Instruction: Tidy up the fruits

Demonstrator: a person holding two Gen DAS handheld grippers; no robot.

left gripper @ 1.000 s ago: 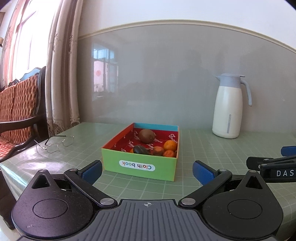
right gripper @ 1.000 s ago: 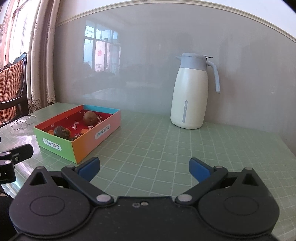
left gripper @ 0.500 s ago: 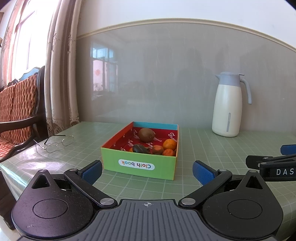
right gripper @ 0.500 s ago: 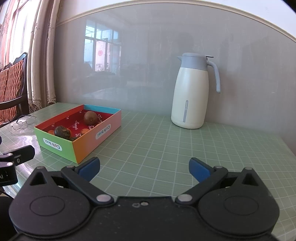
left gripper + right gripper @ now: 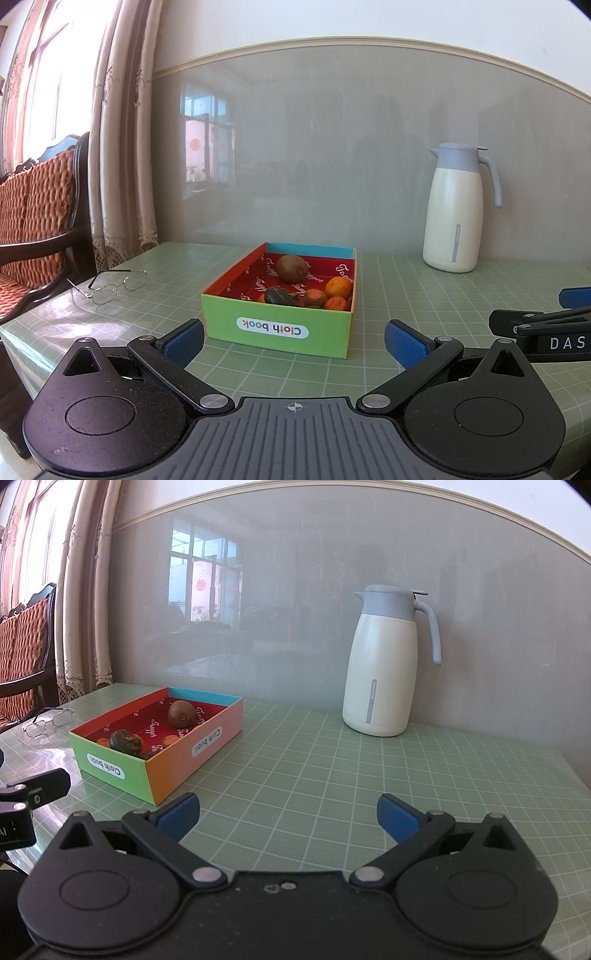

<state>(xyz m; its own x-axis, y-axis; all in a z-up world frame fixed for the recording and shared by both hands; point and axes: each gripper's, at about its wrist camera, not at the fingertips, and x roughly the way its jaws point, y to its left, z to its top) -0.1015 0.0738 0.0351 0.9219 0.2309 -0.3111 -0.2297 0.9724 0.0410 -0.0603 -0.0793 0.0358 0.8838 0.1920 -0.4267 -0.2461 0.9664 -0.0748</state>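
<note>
**Q:** Has anything moved since a second ago?

**A:** Barely. Compared with a second back, the box (image 5: 277, 325) sits a touch lower and nearer in the left view, so the left tool (image 5: 293, 338) has eased slightly. The right view is almost unchanged.

**Q:** How do the tools stand?

**A:** Both are spread wide with nothing between the blue pads. The right tool (image 5: 288, 814) hangs over bare green surface (image 5: 332, 768).

**Q:** Where is the fruit?

**A:** All in the box. A kiwi (image 5: 291, 268) lies toward the far wall; a dark fruit (image 5: 279, 295) and some small oranges (image 5: 338, 288) crowd the near right corner.

**Q:** Which way does it lie from each tool?

**A:** Straight ahead of the left tool, the short green wall facing it, the box's long axis running away from it. From the right tool the box is ahead and well to the left, seen corner-on.

**Q:** So which tool is better placed?

**A:** The left, I judge. It is nearer and squarely lined up. The right tool would have to cross leftward, past the left tool's tip.

**Q:** Anything else nearby?

**A:** Glasses (image 5: 110, 286) ahead-left of the left tool, a white jug (image 5: 384, 668) ahead-right of the right tool. Both are well apart from the box.
</note>
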